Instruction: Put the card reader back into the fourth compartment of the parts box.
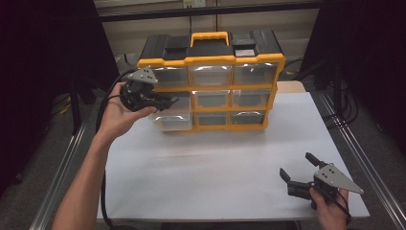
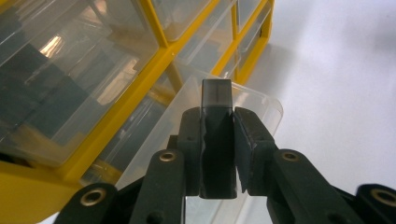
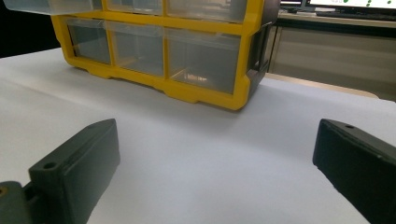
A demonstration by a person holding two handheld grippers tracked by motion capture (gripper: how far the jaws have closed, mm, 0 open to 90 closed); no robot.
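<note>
A yellow and black drawer cabinet with 9 clear drawers in 3 rows is seen at the upper centre of the high view, standing on a white table. The left gripper is held in the left hand at the left of that frame, level with the cabinet's middle row, its jaws pointing right across the cabinet's left column. In the left gripper view, a dark rectangular block is clamped upright between the 2 jaws, which are drawn in narrow against its sides; it sits at the centre of that frame. Just behind and below the block, a clear drawer is seen pulled out from the cabinet's yellow frame; in the high view this drawer juts forward at the lower left of the cabinet. The right gripper is held low at the lower right of the high view, above the table, its jaws spread wide with nothing between them.
</note>
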